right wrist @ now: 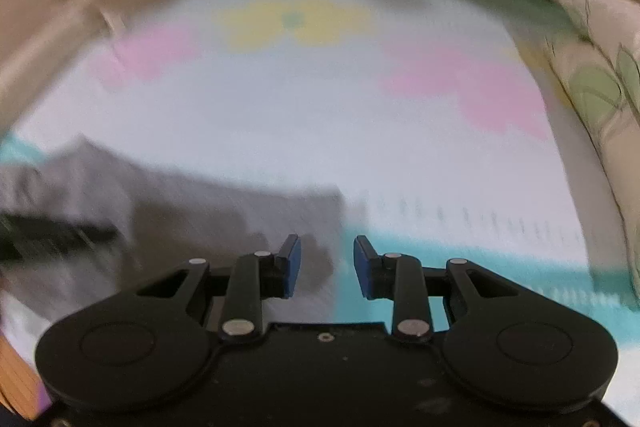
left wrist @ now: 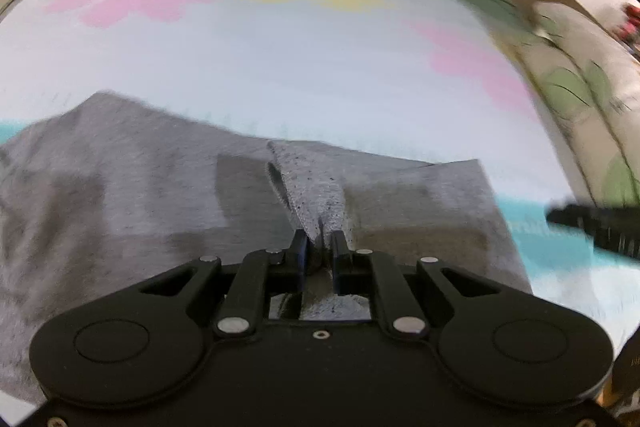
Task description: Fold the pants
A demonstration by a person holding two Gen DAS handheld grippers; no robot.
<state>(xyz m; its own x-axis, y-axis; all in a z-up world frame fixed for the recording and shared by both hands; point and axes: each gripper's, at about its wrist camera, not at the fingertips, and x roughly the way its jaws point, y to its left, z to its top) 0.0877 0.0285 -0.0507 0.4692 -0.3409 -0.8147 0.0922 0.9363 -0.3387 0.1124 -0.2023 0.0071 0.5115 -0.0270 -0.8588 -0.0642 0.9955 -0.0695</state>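
With the left gripper [left wrist: 322,241] clamped on a pinched ridge of the grey pants [left wrist: 120,195], bring the right gripper [right wrist: 327,259], jaws apart and empty, onto the fabric edge before lifting.

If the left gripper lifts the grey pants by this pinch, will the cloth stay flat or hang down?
Likely hang down: the grey pants look like soft knit, already rising in a limp ridge into the left gripper. They seem light, since a small pinch tents them. The rest may drag over the flowered mat.
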